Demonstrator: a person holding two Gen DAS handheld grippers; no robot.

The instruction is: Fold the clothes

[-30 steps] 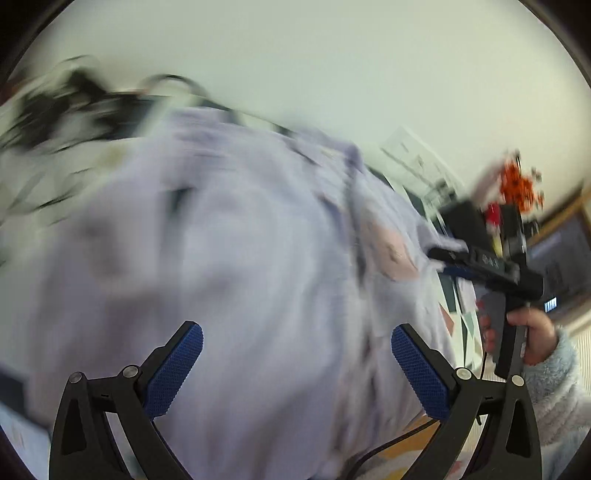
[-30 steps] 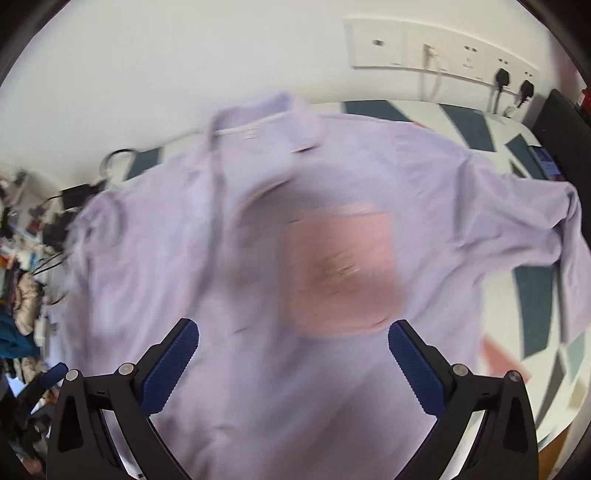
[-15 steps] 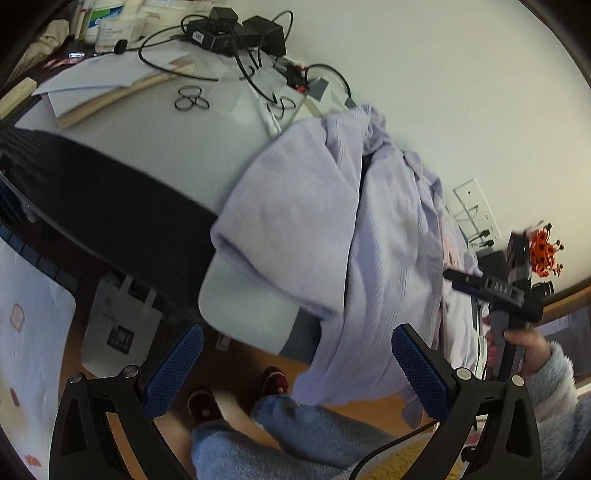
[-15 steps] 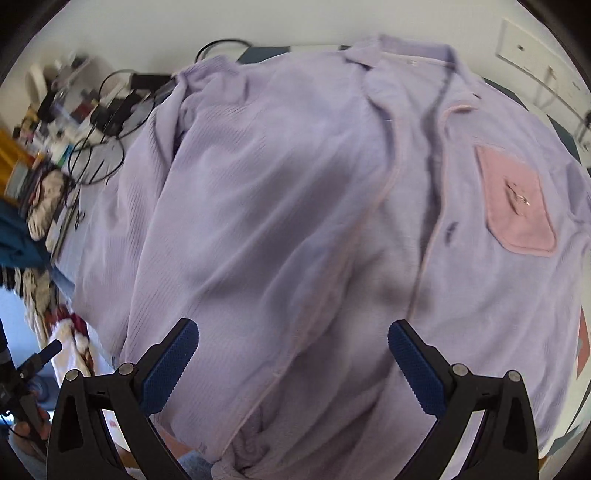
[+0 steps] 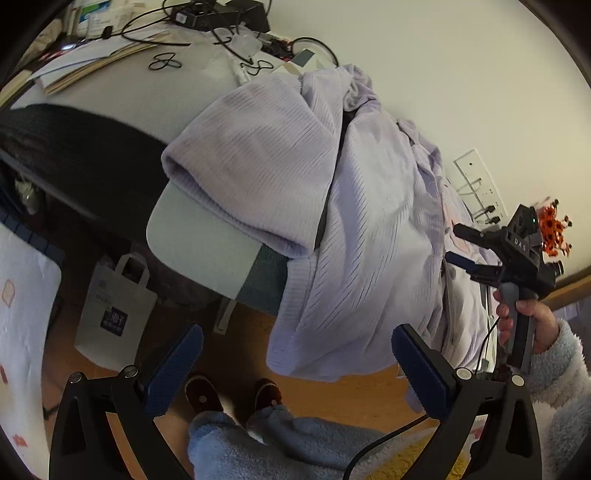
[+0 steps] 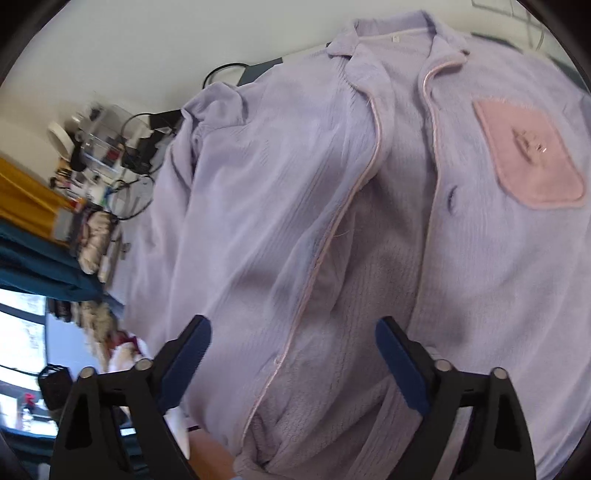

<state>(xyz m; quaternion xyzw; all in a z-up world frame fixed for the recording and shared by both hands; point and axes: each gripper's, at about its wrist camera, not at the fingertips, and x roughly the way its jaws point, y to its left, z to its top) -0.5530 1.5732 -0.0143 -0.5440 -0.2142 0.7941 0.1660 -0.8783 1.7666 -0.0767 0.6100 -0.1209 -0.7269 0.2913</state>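
A lilac fleece pyjama top (image 6: 295,184) lies front-up on the table, unbuttoned, with a pink chest pocket (image 6: 528,162) at the right. In the left wrist view its sleeve and hem (image 5: 351,229) hang over the table's near edge. My left gripper (image 5: 295,362) is open, held off the table edge above the floor, with nothing between its fingers. My right gripper (image 6: 293,354) is open just above the shirt's lower front. The right gripper (image 5: 461,245) also shows at the right of the left wrist view, held by a hand (image 5: 532,317).
The table corner (image 5: 199,236) juts out below the draped sleeve. Cables and papers (image 5: 207,33) clutter the far table top. A white paper bag (image 5: 114,306) stands on the wooden floor, and the person's slippered feet (image 5: 236,395) are below my left gripper. Wall sockets (image 5: 476,184) sit behind.
The left gripper pulled back off the shirt to the table edge and now looks down at the floor. The right gripper swung left over the shirt front. Both stayed open.
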